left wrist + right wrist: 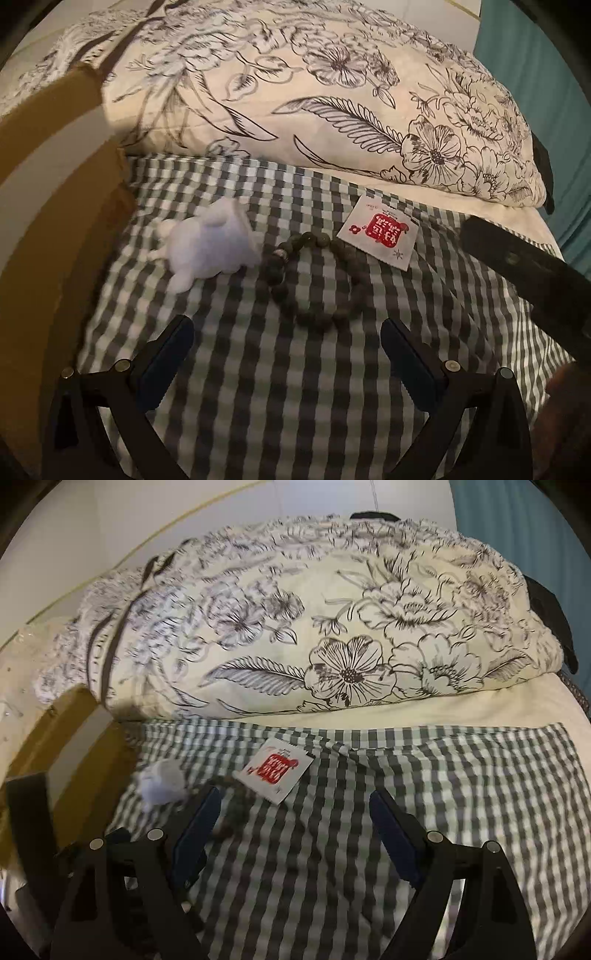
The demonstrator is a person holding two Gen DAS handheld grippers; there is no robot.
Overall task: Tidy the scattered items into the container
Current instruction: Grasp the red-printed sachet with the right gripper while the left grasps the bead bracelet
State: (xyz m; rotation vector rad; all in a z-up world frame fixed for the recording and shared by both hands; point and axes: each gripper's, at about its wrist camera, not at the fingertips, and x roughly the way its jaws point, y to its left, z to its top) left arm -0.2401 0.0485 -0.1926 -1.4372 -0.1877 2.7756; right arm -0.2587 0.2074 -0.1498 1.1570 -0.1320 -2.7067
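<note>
Just ahead of the released left tool (288,332) — bead bracelet (317,280) on checked cloth (258,387).

Landmark: bead bracelet (317,280), lying flat on the checked cloth (258,387) spread over the bed. Left of the bracelet, just beside it: toy figure (207,247), on its side on the cloth. Behind and right of the bracelet, touching or just short of its far edge: sachet (380,230), flat on the cloth. Far left of the bracelet, beyond the toy figure: cardboard box (66,206), at the cloth's edge. Behind the bracelet, past the sachet: folded quilt (295,92), lying across the bed.
</note>
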